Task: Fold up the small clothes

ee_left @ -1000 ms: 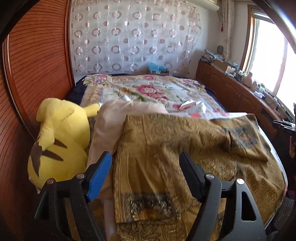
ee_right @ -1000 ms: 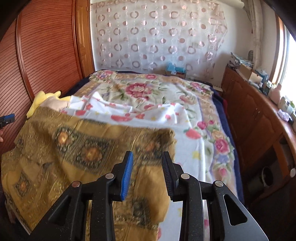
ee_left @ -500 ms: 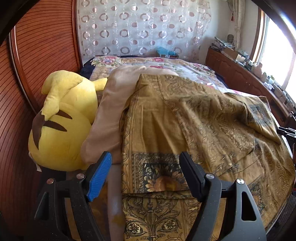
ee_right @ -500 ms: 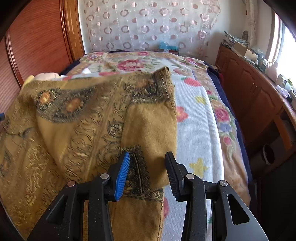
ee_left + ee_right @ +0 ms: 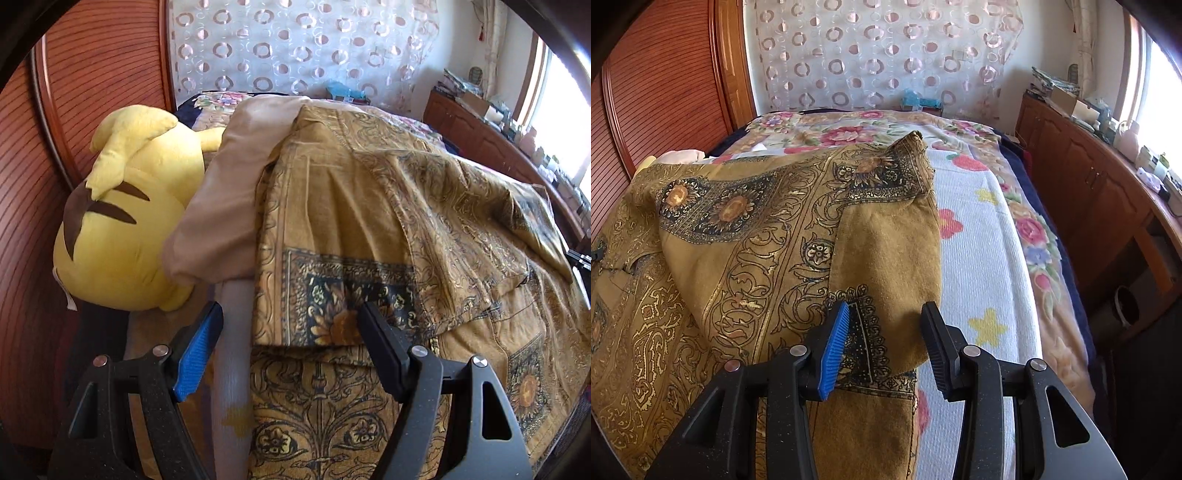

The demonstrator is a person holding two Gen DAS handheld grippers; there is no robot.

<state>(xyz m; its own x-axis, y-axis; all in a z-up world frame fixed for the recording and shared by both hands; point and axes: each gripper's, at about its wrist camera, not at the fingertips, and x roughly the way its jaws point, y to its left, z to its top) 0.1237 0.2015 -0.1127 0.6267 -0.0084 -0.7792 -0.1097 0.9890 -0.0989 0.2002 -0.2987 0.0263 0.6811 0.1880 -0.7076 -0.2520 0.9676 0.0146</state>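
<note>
Both grippers sank toward the garment's (image 5: 369,221) folded edge.

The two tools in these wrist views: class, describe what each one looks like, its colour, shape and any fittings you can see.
Both look alike. The left tool and the right tool each have a matte black, speckled plastic frame with triangular cut-outs and round silver pivot bolts. Each ends in two long flat fingers; one finger carries a bright blue ribbed pad, the other looks black. No cables or sleeves show.

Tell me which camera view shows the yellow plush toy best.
The left wrist view: the yellow plush toy lies large beside the beige pillow. The right wrist view shows only a small yellow sliver behind the gold cloth.
</note>
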